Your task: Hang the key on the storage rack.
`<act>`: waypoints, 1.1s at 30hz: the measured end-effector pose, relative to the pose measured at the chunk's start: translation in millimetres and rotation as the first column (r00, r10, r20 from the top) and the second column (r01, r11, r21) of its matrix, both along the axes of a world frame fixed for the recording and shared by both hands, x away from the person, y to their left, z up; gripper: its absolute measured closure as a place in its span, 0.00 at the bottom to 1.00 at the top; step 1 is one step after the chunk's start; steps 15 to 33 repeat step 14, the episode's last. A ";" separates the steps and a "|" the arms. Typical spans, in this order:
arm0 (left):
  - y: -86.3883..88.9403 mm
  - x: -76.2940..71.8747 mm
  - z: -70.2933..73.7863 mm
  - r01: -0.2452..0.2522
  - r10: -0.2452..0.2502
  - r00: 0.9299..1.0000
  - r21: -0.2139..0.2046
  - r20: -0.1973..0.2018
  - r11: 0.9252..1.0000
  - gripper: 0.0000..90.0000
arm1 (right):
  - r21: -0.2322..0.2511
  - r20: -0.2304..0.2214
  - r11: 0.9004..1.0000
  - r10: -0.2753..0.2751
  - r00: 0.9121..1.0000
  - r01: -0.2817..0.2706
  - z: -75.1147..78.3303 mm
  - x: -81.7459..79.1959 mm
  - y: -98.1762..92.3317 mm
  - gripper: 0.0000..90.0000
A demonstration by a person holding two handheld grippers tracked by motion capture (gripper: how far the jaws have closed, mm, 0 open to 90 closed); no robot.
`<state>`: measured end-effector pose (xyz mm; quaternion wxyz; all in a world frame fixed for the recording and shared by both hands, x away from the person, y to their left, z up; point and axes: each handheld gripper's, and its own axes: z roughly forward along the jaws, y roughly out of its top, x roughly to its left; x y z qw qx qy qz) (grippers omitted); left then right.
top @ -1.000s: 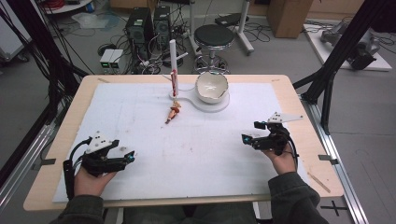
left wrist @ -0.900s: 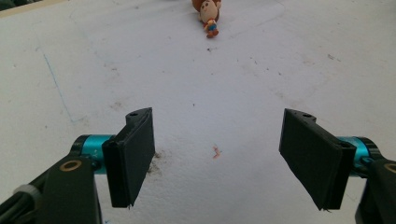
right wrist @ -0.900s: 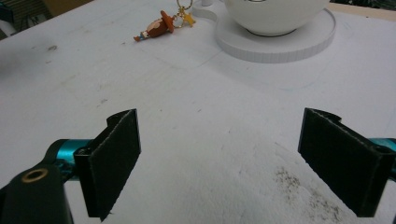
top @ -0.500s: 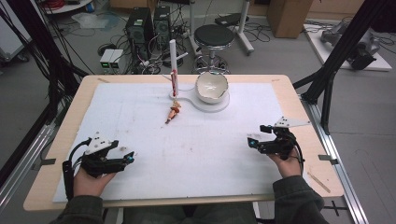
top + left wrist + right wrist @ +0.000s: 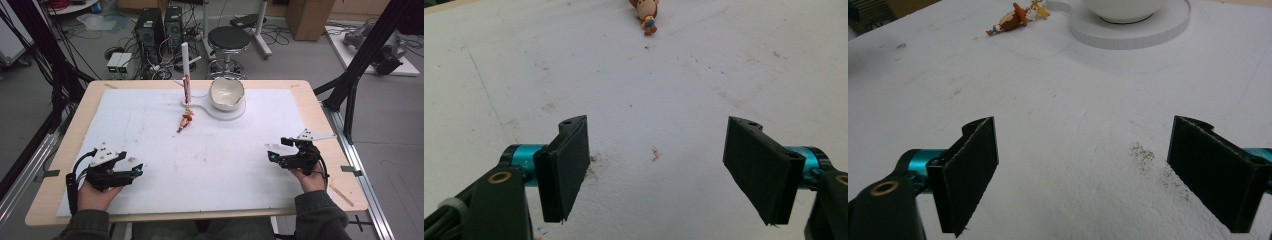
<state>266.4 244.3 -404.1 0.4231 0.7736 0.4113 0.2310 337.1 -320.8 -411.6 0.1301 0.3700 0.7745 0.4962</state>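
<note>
Lying well beyond both spread, empty claws: figurine keychain, left claw, right claw.

A wooden table stands on a grey floor. Behind it are a black stool and computers.

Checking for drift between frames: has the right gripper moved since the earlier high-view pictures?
Yes, slightly. The right gripper has slid toward the table's right edge and a little nearer the person, away from the bowl. Its fingers are open and hold nothing.
</note>
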 end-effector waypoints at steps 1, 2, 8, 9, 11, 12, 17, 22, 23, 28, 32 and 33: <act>-0.1 -0.1 -0.1 0.003 -0.003 1.000 0.000 -0.001 1.000 0.30 | 0.000 0.002 1.000 0.003 1.000 -0.003 -0.1 -1.1 0.0 0.14; -0.4 -0.2 -0.2 0.002 -0.002 1.000 0.001 0.000 1.000 0.30 | -0.001 0.004 1.000 0.008 1.000 -0.008 0.0 -1.9 0.1 0.14; -0.4 -0.6 -0.8 0.001 -0.001 1.000 -0.004 0.001 1.000 0.30 | 0.001 0.024 1.000 0.009 1.000 -0.009 1.3 -6.8 -0.2 0.14; -0.2 -0.5 -0.8 0.001 -0.001 1.000 -0.005 0.001 1.000 0.30 | 0.002 0.027 1.000 0.011 1.000 -0.011 1.2 -7.3 -0.2 0.14; 0.4 0.0 -0.7 0.003 -0.003 1.000 -0.001 0.000 1.000 0.30 | -0.002 0.025 1.000 0.012 1.000 -0.012 0.7 -8.3 0.1 0.14; 0.7 0.4 -0.8 0.002 -0.002 1.000 0.002 0.002 1.000 0.30 | -0.003 0.025 1.000 0.014 1.000 -0.014 0.3 -8.3 0.4 0.14; 1.0 0.8 -1.1 -0.001 0.001 1.000 -0.003 0.001 1.000 0.30 | -0.010 0.025 1.000 0.020 0.999 -0.020 -0.5 -7.8 1.2 0.14; 1.0 0.8 -1.1 -0.001 0.001 1.000 -0.003 0.001 1.000 0.30 | -0.010 0.025 1.000 0.020 0.999 -0.020 -0.5 -7.8 1.2 0.14; 1.0 0.8 -1.1 -0.001 0.001 1.000 -0.003 0.001 1.000 0.30 | -0.010 0.025 1.000 0.020 0.999 -0.020 -0.5 -7.8 1.2 0.14; 1.0 0.8 -1.1 -0.001 0.001 1.000 -0.003 0.001 1.000 0.30 | -0.010 0.025 1.000 0.020 0.999 -0.020 -0.5 -7.8 1.2 0.14; 1.0 0.8 -1.1 -0.001 0.001 1.000 -0.003 0.001 1.000 0.30 | -0.010 0.025 1.000 0.020 0.999 -0.020 -0.5 -7.8 1.2 0.14; 1.0 0.8 -1.1 -0.001 0.001 1.000 -0.003 0.001 1.000 0.30 | -0.010 0.025 1.000 0.020 0.999 -0.020 -0.5 -7.8 1.2 0.14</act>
